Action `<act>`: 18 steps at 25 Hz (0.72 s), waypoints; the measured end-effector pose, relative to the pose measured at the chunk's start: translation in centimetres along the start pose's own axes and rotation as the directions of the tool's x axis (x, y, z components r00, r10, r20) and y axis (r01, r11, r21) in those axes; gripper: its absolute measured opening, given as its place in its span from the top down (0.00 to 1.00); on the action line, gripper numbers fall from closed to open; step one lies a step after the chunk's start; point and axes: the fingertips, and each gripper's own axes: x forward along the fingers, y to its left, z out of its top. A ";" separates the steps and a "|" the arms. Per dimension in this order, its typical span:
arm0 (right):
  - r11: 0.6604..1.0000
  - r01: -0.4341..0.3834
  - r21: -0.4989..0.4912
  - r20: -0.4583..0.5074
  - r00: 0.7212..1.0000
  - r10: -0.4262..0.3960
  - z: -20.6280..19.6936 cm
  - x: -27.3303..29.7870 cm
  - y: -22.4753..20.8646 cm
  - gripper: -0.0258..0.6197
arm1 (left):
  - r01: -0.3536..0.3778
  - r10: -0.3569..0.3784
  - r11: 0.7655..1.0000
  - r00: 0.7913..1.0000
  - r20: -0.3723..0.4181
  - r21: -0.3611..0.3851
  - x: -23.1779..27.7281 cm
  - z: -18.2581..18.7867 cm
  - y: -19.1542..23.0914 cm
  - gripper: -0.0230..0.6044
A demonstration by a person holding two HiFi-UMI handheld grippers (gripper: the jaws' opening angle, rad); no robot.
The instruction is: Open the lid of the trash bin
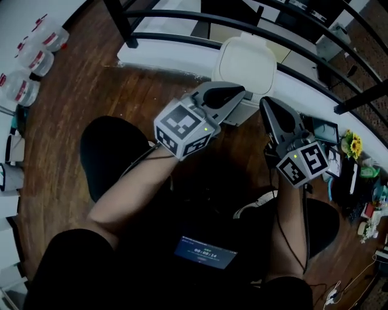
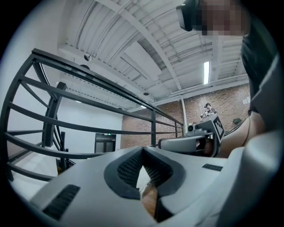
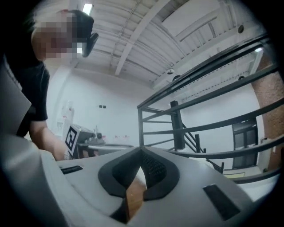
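Note:
The white trash bin (image 1: 247,63) stands on the wooden floor by the black railing, and its lid lies flat on top. My left gripper (image 1: 238,95) is shut and empty, with its tip over the bin's near edge. To its right, my right gripper (image 1: 265,104) is also shut and empty, beside the bin's near right corner. Whether either touches the bin I cannot tell. Both gripper views tilt up at ceiling and railing and do not show the bin. In the left gripper view the left gripper (image 2: 142,151) has its jaws meeting; in the right gripper view the right gripper (image 3: 141,151) does too.
The black railing (image 1: 182,17) curves across just behind the bin. Several plastic bottles (image 1: 33,60) sit at far left. A cluttered surface with yellow flowers (image 1: 352,145) lies at right. A black round seat (image 1: 112,151) is under my left arm. A lit screen (image 1: 205,252) sits below.

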 end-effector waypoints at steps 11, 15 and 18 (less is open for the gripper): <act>0.997 -0.050 -0.064 0.052 0.997 0.053 -0.1 1.1 1.1 0.94 | 0.041 -0.041 0.999 0.999 0.033 -0.016 0.6 -1.8 -0.4 0.90; 0.996 -0.053 -0.069 0.037 0.998 0.056 -1.7 1.9 0.3 0.94 | 0.022 -0.020 0.998 0.999 0.051 -0.054 1.2 -2.1 1.0 0.90; 0.998 -0.043 -0.054 0.036 0.998 0.045 -2.4 2.5 -0.7 0.94 | 0.009 -0.008 0.999 0.999 0.042 -0.037 1.9 -2.5 1.7 0.90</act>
